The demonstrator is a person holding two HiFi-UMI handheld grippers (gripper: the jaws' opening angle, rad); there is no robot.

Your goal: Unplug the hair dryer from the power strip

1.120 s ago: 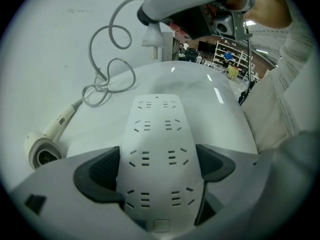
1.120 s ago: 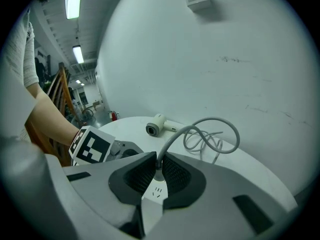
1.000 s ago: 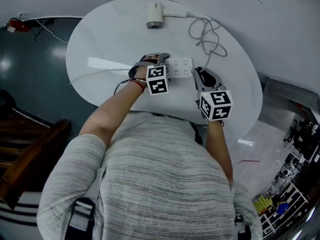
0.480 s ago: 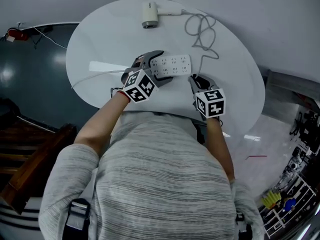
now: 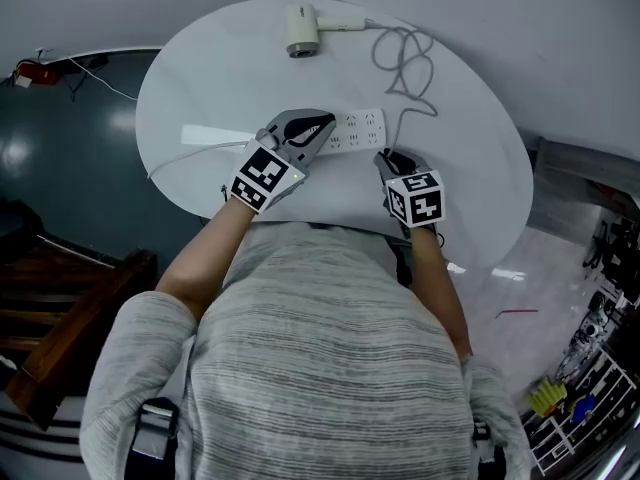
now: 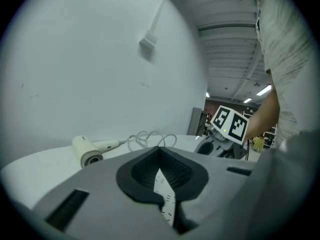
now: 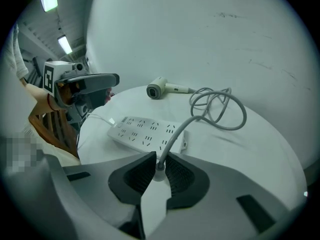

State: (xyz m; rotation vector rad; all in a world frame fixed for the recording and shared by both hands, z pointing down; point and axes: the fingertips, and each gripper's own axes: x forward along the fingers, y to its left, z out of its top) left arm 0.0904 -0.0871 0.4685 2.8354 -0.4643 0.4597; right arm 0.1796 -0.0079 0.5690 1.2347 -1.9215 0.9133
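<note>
The person leans over the near edge of the round tabletop (image 5: pixel 200 78), both forearms reaching out from under a striped sleeve. The left tool (image 5: pixel 322 123) hovers over the left end of the power strip (image 5: pixel 355 130), pointing almost level toward the hair dryer (image 5: pixel 303 30) at the far edge. Its jaws have just snapped together with nothing between them, and only a sliver of the strip shows through the slit below the pads. The right tool (image 5: pixel 383 156) tips steeply down just beside the strip's right end. Its jaws are closed nearly all the way on the white plug (image 7: pixel 156 194), held out of the sockets. The grey cord (image 7: pixel 173 137) rises from the plug, crosses the strip and loops back toward the dryer. From above, the tool's body hides the plug, and the person's torso covers the near rim of the tabletop.
</note>
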